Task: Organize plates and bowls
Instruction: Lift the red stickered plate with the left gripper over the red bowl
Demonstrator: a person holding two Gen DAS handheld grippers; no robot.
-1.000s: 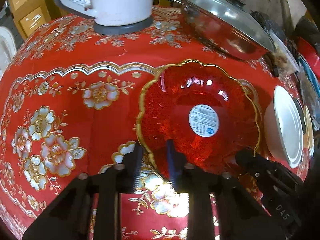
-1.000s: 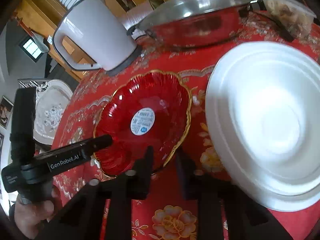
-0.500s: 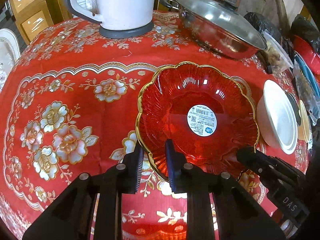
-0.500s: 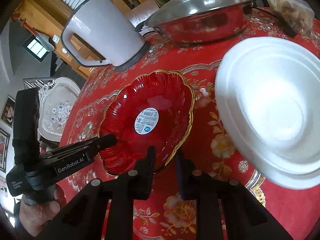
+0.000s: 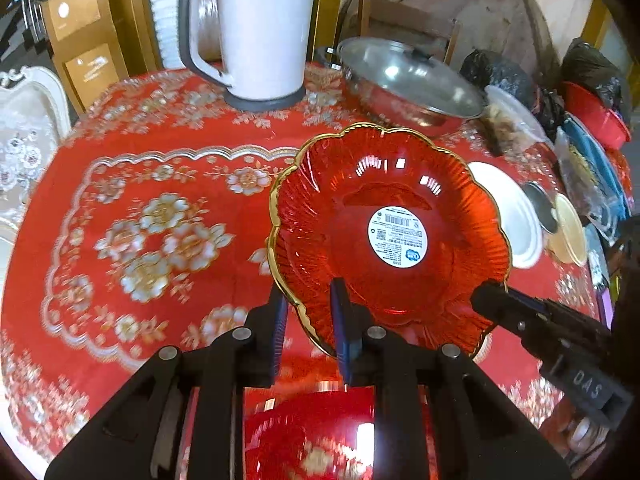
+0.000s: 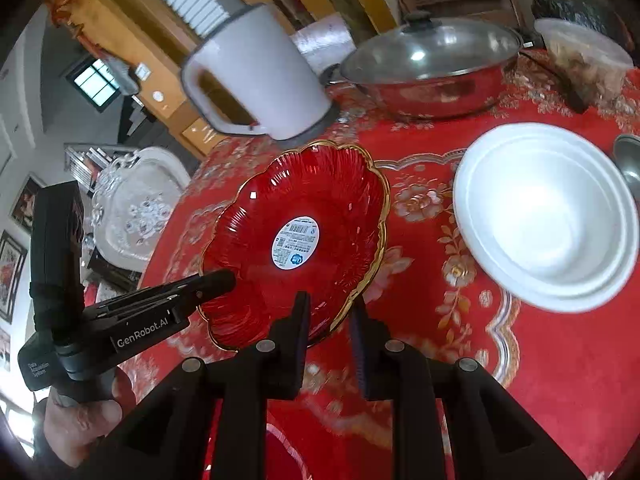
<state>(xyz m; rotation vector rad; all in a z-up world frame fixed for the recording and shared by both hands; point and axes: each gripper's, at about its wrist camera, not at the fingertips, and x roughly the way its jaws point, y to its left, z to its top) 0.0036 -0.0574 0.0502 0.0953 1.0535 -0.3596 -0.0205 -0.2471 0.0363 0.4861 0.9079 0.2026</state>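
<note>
A red glass plate (image 5: 384, 208) with a scalloped gold rim and a round white sticker is held up off the red tablecloth. My left gripper (image 5: 306, 312) is shut on its near left rim. My right gripper (image 6: 330, 316) is shut on its near right rim; the plate also shows in the right wrist view (image 6: 304, 216). Each gripper appears in the other's view, the right one (image 5: 532, 320) and the left one (image 6: 160, 304). A stack of white bowls (image 6: 548, 216) stands to the right on the table. Another red dish (image 5: 320, 436) lies blurred beneath my left gripper.
A white electric kettle (image 5: 256, 36) stands at the back. A lidded steel pot (image 5: 408, 80) sits behind the plate. A small cream bowl (image 5: 568, 228) and a metal lid (image 5: 538, 204) lie right of the white bowls. Food containers (image 5: 516, 124) and bags crowd the far right.
Both grippers have lifted the red plate off the cloth and drawn it back toward me. The table now looks farther below and a red dish has come into view underneath.
</note>
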